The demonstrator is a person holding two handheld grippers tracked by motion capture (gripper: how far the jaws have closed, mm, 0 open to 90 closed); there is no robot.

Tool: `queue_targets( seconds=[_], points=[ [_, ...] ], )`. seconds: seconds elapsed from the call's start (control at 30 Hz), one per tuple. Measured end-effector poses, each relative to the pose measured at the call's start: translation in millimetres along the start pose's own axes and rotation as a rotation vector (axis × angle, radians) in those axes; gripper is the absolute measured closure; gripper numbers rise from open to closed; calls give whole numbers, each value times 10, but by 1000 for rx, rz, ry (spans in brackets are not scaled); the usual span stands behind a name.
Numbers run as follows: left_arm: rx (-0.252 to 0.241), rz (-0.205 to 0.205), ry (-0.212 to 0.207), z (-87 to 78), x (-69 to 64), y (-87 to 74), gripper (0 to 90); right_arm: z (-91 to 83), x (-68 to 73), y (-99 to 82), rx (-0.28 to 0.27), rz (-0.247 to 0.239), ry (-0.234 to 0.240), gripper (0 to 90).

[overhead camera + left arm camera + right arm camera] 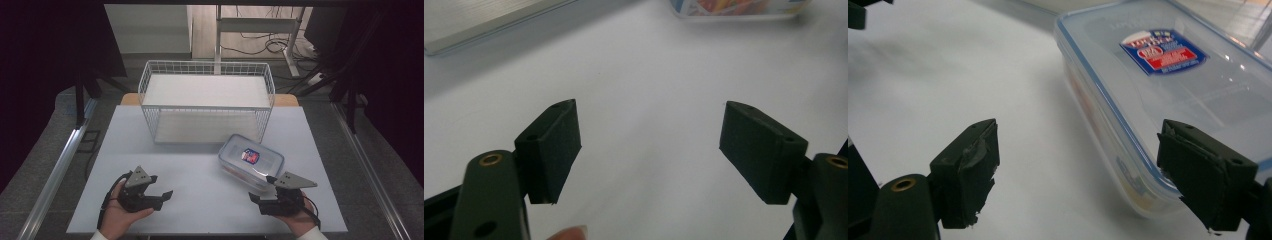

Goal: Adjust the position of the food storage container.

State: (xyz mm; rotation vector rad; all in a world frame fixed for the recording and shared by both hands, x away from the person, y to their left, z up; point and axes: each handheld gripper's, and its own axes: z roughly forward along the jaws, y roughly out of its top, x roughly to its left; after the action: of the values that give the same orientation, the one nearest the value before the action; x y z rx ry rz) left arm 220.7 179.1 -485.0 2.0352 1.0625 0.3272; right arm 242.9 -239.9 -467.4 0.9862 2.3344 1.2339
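Right gripper view: my right gripper (pixel 1078 170) gapes empty, one jaw riding above the clear lidded food container's (pixel 1168 90) near corner, risking a glancing, skidding pinch.

Table centre (pixel 200 175) bare – wire basket (pixel 207 100) blocks far side, container (pixel 250 160) right.

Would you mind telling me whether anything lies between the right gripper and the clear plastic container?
Nothing visible does. The right gripper sits open right at the near corner of the container, with bare table around them.
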Motion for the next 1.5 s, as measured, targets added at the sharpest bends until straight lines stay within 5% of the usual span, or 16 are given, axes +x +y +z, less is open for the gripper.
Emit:
queue_targets(
  seconds=[0.77, 1.23, 1.5],
  points=[
    [-1, -1, 0, 14, 31, 7, 242, -23, -44, 8, -4, 6, 13, 198],
    [-2, 9, -1, -21, 22, -23, 242, -36, -145, 245, 1, -12, 21, 329],
    [9, 10, -4, -8, 37, -40, 242, 74, -347, 474, 41, 16, -12, 433]
  ],
)
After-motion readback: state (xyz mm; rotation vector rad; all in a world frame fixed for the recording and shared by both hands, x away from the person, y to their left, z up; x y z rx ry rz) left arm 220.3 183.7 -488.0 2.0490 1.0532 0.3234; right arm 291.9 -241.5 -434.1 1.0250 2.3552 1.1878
